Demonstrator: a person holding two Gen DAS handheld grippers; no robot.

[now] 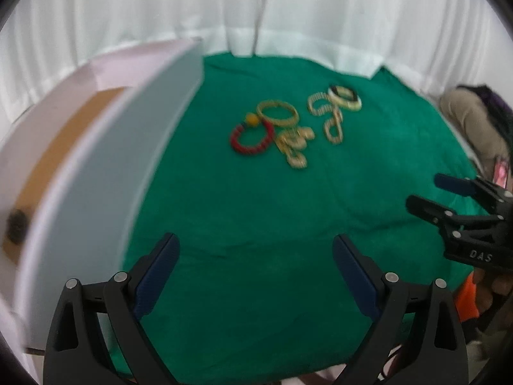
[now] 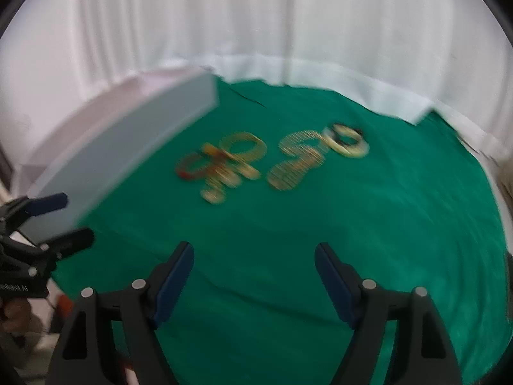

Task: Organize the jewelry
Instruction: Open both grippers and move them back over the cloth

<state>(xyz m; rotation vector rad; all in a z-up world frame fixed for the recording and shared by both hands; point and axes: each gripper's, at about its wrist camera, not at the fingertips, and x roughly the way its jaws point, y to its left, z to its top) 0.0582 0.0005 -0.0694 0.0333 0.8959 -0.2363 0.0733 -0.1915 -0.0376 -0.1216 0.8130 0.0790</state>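
Observation:
Several pieces of jewelry lie in a cluster on the green cloth (image 1: 256,211). They include a red beaded bracelet (image 1: 251,139), a gold bangle (image 1: 277,114), gold earrings (image 1: 293,147), a gold chain piece (image 1: 327,118) and a cream-and-black bangle (image 1: 344,96). My left gripper (image 1: 255,239) stands open over bare cloth, well short of the cluster. My right gripper (image 2: 254,247) is also open and holds nothing. It shows at the right edge of the left wrist view (image 1: 426,191). The right wrist view is blurred, but the red bracelet (image 2: 192,168) and cream bangle (image 2: 348,142) can be made out.
An open white box (image 1: 96,160) stands at the left edge of the cloth, with a brown floor and a small dark item (image 1: 17,226) inside. White curtains (image 1: 256,6) hang behind. A person's clothing (image 1: 471,122) shows at the far right.

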